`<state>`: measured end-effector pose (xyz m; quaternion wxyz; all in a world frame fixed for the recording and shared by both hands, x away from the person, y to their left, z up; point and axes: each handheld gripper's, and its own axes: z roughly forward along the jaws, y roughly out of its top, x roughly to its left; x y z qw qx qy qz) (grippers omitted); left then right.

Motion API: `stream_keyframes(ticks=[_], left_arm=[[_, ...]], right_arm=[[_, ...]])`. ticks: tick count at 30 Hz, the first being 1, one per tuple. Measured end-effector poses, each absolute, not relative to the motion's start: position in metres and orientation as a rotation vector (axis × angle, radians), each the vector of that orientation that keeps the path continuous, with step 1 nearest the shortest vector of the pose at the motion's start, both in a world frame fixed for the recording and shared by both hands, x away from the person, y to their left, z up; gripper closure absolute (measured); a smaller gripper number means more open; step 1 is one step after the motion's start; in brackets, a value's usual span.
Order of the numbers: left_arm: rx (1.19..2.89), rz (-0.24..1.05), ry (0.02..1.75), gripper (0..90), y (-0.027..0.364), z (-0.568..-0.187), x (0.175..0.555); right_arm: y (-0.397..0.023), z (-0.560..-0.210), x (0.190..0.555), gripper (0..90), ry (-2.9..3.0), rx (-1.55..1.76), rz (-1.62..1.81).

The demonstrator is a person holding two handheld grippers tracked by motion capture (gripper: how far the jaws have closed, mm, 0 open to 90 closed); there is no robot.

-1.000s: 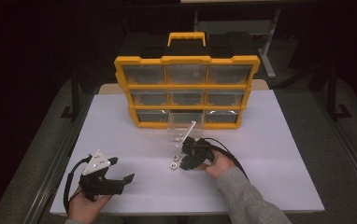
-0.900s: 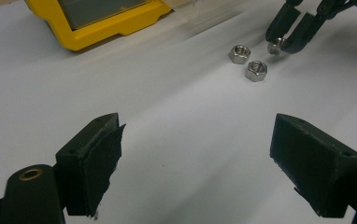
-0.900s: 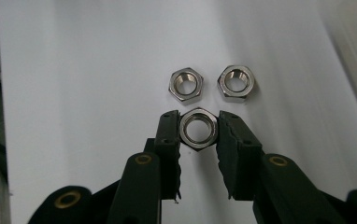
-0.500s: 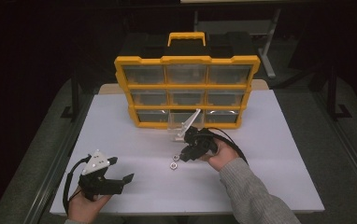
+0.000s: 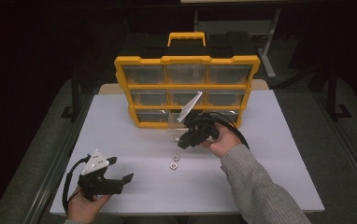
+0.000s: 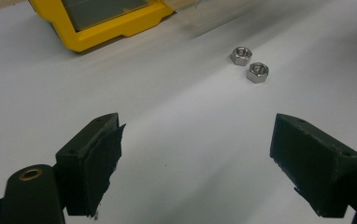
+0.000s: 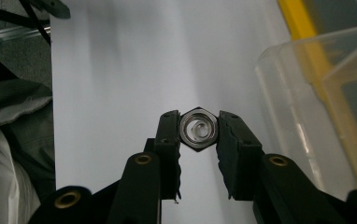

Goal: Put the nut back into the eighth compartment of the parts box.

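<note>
Right hand-held gripper (image 7: pixel 199 130) pinches a hex nut (image 7: pixel 198 129) above the desk (image 5: pixel 270 154).
Left hand-held gripper (image 6: pixel 197 154) gapes wide; two nuts (image 5: pixel 174 161) lie loose beside the clear drawer (image 7: pixel 317 107).

Yellow organizer (image 5: pixel 186 88), 2 loose nuts (image 5: pixel 174 161)

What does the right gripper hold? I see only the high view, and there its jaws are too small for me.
Observer: The right gripper is shut on a steel hex nut.
Operator: Which drawer is out?
Observer: A clear plastic drawer is pulled out of the yellow organizer, beside the nut.
Operator: And the left gripper?
Observer: The left gripper is open; two more hex nuts lie on the white table ahead of it.
</note>
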<state>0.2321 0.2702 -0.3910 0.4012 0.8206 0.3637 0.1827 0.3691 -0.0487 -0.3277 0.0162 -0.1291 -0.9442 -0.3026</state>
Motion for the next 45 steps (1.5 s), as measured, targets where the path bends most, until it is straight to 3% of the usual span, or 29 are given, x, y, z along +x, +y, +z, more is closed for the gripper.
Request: stream_keyframes(ticks=[15, 38, 45], left_arm=[[2.061, 0.46, 0.926, 15.9, 0.27, -0.391, 0.232], [2.061, 0.459, 0.922, 16.0, 0.27, -0.392, 0.232], [2.054, 0.456, 0.925, 15.9, 0.271, -0.392, 0.232]], right_arm=[[-0.062, -0.295, 0.405, 69.3, -2.976, -0.534, -0.982], [-0.064, -0.329, 0.438, 68.9, -2.984, -0.723, -0.897], [-0.064, -0.33, 0.439, 62.0, -3.01, -0.753, -0.888]])
